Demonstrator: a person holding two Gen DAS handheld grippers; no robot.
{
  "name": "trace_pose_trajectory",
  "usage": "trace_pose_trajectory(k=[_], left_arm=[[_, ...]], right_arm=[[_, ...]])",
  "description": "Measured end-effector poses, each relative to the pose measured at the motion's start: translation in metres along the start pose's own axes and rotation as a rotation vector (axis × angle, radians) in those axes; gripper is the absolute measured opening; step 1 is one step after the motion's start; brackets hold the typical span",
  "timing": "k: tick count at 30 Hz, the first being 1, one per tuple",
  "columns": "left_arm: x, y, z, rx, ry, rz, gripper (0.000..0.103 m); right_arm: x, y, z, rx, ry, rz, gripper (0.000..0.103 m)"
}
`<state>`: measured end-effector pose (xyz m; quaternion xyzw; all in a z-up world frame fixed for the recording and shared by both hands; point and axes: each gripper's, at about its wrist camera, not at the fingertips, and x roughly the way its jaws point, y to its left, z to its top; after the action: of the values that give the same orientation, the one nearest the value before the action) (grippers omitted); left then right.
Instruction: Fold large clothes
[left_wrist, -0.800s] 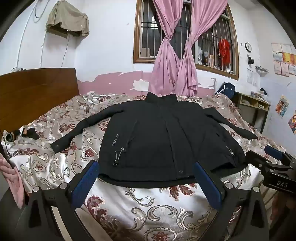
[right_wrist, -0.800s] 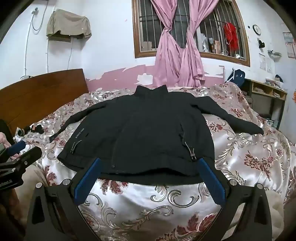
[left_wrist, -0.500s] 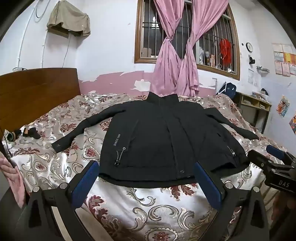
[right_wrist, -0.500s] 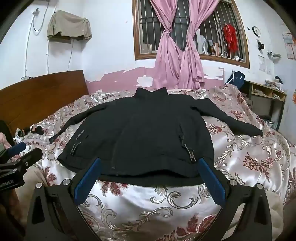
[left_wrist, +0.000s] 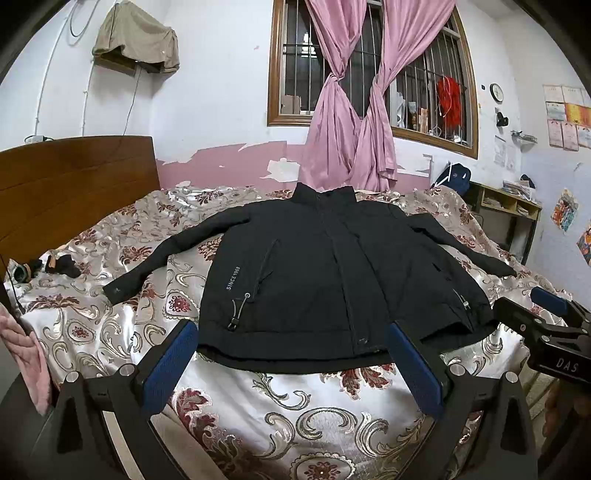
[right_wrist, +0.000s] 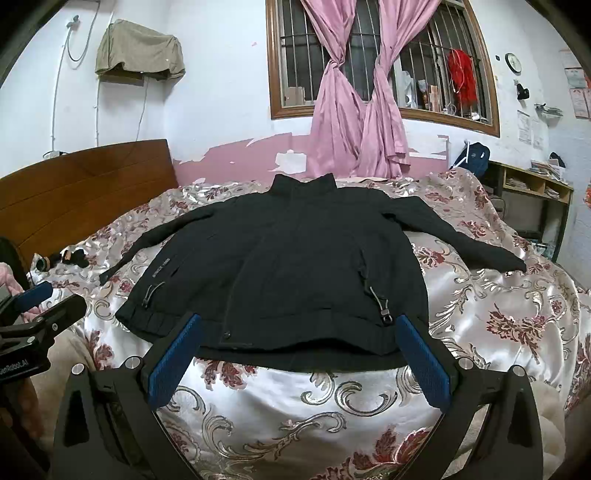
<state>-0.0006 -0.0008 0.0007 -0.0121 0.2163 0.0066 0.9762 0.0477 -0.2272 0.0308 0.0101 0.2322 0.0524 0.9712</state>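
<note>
Black and laid out flat, the jacket (left_wrist: 325, 280) fills the centre of both views, front side up on the bed (left_wrist: 110, 332), whose satin cover carries a red and gold floral pattern. Its collar points toward the top of the frame, near the knotted pink curtains (left_wrist: 354, 122) of the barred window (left_wrist: 299, 66). Both sleeves spread outward: one reaches toward the left of the frame, the other toward the right. The zip is closed down the middle, and a small white "SINCE 1968" print sits left of centre on the chest in the left wrist view. The hem lies nearest the cameras, at the lower middle of the frame.

At the bottom of the left wrist view, the left tool (left_wrist: 291, 363) has its blue-padded fingers spread wide, holding nothing, apart from the cloth just short of the hem. The right tool (right_wrist: 299, 360) stands the same way in its own view, spread and empty, also just short of the hem.

A wooden headboard (left_wrist: 74, 177) stands at the left of the frame, and a beige cloth (left_wrist: 136, 37) hangs on the wall at upper left.
</note>
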Motion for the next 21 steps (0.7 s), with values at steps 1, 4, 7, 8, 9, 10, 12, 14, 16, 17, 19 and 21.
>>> trace_pose_trajectory(k=[1,4,7,8,9,10,12,14,16,17,19,21], left_arm=[[-0.0002,0.0004,-0.0002,0.001,-0.001,-0.001,0.103],[-0.0001,0.0005,0.0000,0.001,-0.001,-0.002,0.103],[0.0001,-0.0005,-0.0001,0.003,-0.003,0.001,0.103],[0.0004,0.0010,-0.0002,0.002,-0.002,0.001,0.103],[0.0004,0.0012,-0.0001,0.002,-0.002,0.001,0.103],[0.0007,0.0011,-0.0001,0.002,-0.002,0.002,0.103],[0.0004,0.0014,0.0000,0.001,-0.001,0.000,0.103],[0.0003,0.0013,0.0000,0.002,-0.001,0.001,0.103],[0.0003,0.0014,0.0000,0.001,-0.002,0.001,0.103],[0.0003,0.0014,-0.0001,0.001,-0.002,0.000,0.103],[0.0002,0.0013,-0.0001,0.001,-0.002,0.002,0.103],[0.0002,0.0015,0.0000,0.001,-0.002,0.001,0.103]], right_arm=[[-0.0009,-0.0003,0.0009,0.000,0.000,0.000,0.102],[-0.0009,-0.0001,0.0028,0.000,-0.002,-0.001,0.102],[0.0000,0.0003,0.0018,-0.001,-0.002,-0.001,0.102],[-0.0001,0.0004,0.0021,-0.001,-0.001,-0.001,0.102],[-0.0003,0.0006,0.0029,-0.001,0.000,-0.001,0.102],[-0.0006,0.0006,0.0028,-0.001,-0.001,-0.001,0.102],[-0.0005,0.0006,0.0025,-0.001,-0.002,-0.001,0.102],[-0.0007,0.0008,0.0029,-0.002,-0.002,-0.001,0.102],[-0.0007,0.0008,0.0027,-0.001,-0.002,0.000,0.102],[-0.0007,0.0011,0.0029,-0.001,-0.003,-0.001,0.102],[-0.0006,0.0011,0.0025,-0.002,-0.003,0.000,0.102],[-0.0003,0.0013,0.0023,-0.002,-0.003,-0.001,0.102]])
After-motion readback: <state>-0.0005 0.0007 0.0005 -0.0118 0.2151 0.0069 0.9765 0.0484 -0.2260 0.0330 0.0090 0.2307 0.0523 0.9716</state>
